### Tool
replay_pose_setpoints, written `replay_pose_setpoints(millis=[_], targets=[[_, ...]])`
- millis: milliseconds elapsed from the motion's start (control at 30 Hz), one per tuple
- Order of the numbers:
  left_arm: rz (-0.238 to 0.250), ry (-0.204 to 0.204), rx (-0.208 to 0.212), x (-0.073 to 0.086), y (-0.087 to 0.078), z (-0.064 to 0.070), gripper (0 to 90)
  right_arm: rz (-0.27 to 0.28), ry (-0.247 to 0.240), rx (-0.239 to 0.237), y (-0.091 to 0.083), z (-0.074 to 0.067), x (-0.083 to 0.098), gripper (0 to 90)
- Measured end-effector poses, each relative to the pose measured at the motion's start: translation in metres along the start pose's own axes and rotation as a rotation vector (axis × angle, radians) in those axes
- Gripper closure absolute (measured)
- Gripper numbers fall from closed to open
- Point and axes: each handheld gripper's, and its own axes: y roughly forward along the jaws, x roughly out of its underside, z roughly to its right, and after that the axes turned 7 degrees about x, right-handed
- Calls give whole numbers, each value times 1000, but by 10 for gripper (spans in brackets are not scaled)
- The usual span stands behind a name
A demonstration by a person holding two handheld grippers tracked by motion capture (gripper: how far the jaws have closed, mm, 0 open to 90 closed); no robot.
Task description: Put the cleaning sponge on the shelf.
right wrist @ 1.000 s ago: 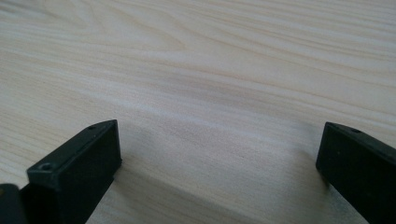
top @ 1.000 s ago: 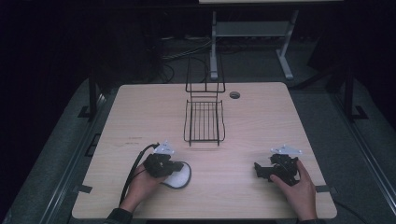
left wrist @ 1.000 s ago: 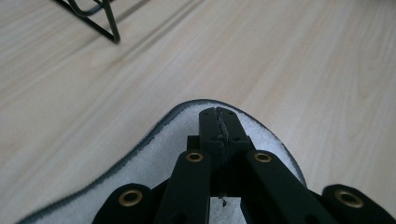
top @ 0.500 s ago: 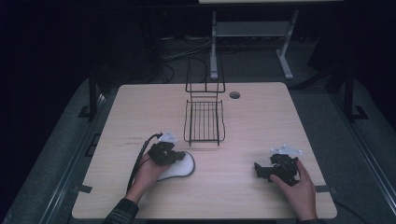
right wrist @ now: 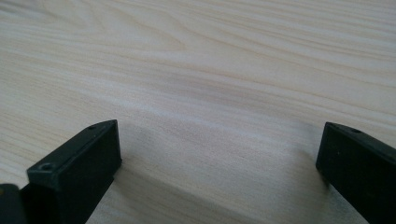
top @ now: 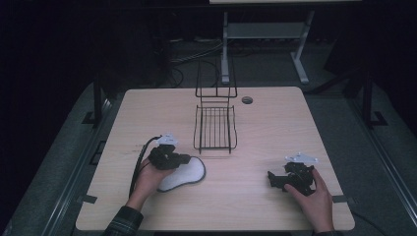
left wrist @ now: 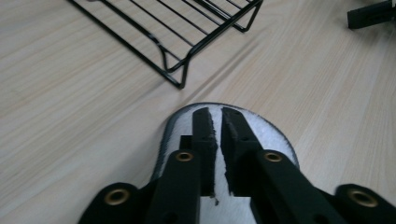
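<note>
Your left gripper grips the white plate (jaws nearly closed); the wire rack lies just ahead; your right gripper is wide and empty.

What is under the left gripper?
A white plate with a dark rim lies on the table under the left gripper, whose nearly closed fingers rest over it. The hand and gripper cover the plate's near part.

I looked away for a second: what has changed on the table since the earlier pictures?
The left gripper moved forward and rightward toward the wire rack, carrying the white pad along, its jaws nearly shut on the pad. The right gripper stayed in place, open, and the rack did not move.
</note>
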Motion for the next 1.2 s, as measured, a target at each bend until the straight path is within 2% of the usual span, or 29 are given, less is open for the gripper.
replay_pose_setpoints(millis=[100, 200, 267, 367, 533, 600, 800, 1200], targets=[[16, -9, -13, 5, -7, -5, 715, 0, 0, 0, 0, 0, 0, 0], [28, -28, -6, 13, -18, -18, 591, 0, 1, 0, 0, 0, 0, 0], [29, -31, 2, 16, -21, -23, 503, 0, 1, 0, 0, 0, 0, 0], [35, -24, 5, 19, -24, -28, 422, 0, 0, 0, 0, 0, 0, 0], [3, -2, 65, 28, -19, -36, 241, 0, 0, 0, 0, 0, 0, 0], [-1, 2, 71, 29, -17, -37, 208, 0, 0, 0, 0, 0, 0, 0], [-27, 20, 133, 31, -10, -37, 192, 0, -1, -1, 0, 0, 0, 0], [-107, 44, 163, 34, -2, -23, 182, 0, -2, -2, 0, 0, 0, 0]])
